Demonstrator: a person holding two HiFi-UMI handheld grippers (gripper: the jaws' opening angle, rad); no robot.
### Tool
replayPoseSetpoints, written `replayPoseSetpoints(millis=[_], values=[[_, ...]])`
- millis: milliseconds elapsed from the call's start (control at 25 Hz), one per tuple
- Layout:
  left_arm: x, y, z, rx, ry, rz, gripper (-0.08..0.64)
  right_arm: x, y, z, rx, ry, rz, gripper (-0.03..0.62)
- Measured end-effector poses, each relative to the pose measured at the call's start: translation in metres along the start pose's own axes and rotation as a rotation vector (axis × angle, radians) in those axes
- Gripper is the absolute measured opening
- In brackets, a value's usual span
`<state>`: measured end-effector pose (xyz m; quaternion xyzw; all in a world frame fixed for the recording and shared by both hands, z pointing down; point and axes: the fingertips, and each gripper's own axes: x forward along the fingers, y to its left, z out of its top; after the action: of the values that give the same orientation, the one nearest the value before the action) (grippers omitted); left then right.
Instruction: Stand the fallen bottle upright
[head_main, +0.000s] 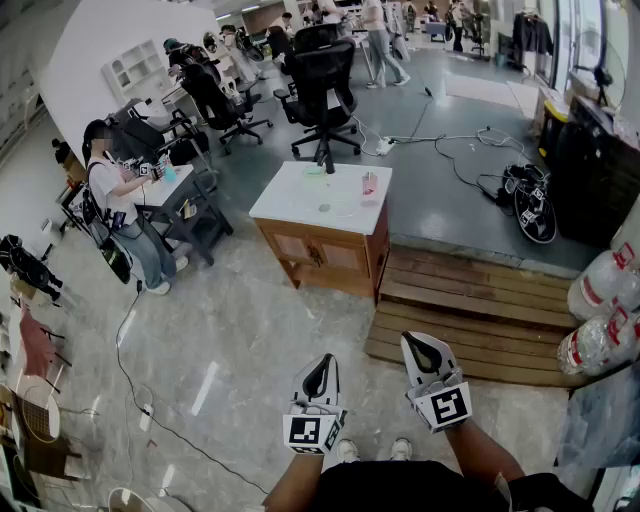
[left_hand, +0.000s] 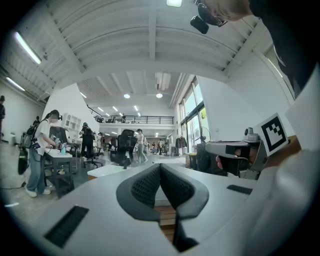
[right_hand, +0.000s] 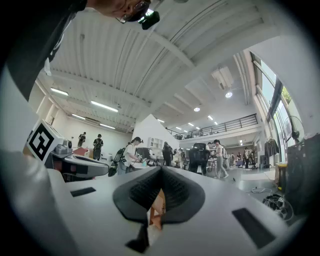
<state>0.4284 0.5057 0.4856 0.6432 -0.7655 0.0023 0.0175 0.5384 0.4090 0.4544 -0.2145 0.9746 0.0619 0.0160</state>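
Two grippers held low and level by the body: left gripper (head_main: 320, 373) and right gripper (head_main: 424, 350), each with its fingers (left_hand: 145, 187) pressed together on nothing. Well ahead, across the floor, stands a white-topped wooden table (head_main: 275, 205). The bottle is possibly the pinkish item (head_main: 369, 183) near its right edge, too small to tell whether it is lying or upright.

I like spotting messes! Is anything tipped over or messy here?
Loose cables snake across the grey floor behind the cabinet and end in a tangle on the right. On the cabinet's white top a clear thing seems to lie flat, but it is too small to be sure.
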Motion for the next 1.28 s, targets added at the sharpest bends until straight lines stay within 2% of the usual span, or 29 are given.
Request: replayPoseSetpoints(millis=[80,160,240,360,520,600,680,880,920,1000,1040,1120,1200,1280], values=[[0.0,0.003,0.019,0.034,-0.048,-0.006,0.017,0.006,0.006,0.032,-0.013,-0.108,0.001,0.012],[-0.006,0.007,0.033,0.07,-0.089,-0.017,0.018,0.007,0.016,0.047,-0.017,-0.151,-0.005,0.012],[-0.015,0.01,0.043,0.101,-0.122,-0.014,0.018,0.003,0.026,0.05,-0.022,-0.152,-0.012,0.012],[-0.034,0.014,0.056,0.093,-0.17,0.003,0.018,-0.006,0.041,0.046,-0.054,-0.11,-0.015,0.012],[-0.055,0.019,0.059,0.105,-0.168,0.004,0.018,-0.013,0.057,0.055,-0.069,-0.124,-0.024,0.012],[-0.061,0.023,0.06,0.096,-0.181,0.014,0.018,-0.013,0.064,0.067,-0.037,-0.186,-0.036,0.012],[-0.065,0.028,0.058,0.119,-0.167,0.02,0.018,-0.012,0.07,0.076,-0.01,-0.237,-0.042,0.014],[-0.076,0.05,0.067,0.142,-0.174,0.029,0.018,0.0,0.09,0.073,-0.038,-0.21,-0.033,0.017],[-0.078,0.055,0.069,0.134,-0.182,0.031,0.018,0.004,0.096,0.072,-0.049,-0.196,-0.022,0.027],[-0.08,0.065,0.074,0.097,-0.216,0.033,0.018,0.013,0.107,0.066,-0.065,-0.165,0.01,0.106],[-0.08,0.07,0.076,0.084,-0.23,0.03,0.018,0.018,0.113,0.07,-0.051,-0.18,0.014,0.123],[-0.082,0.081,0.078,0.086,-0.238,0.021,0.018,0.027,0.124,0.08,-0.021,-0.227,0.009,0.181],[-0.086,0.093,0.081,0.09,-0.244,0.012,0.018,0.037,0.136,0.076,-0.044,-0.208,0.01,0.237],[-0.092,0.106,0.083,0.094,-0.25,0.007,0.018,0.046,0.148,0.075,-0.056,-0.201,0.009,0.263]])
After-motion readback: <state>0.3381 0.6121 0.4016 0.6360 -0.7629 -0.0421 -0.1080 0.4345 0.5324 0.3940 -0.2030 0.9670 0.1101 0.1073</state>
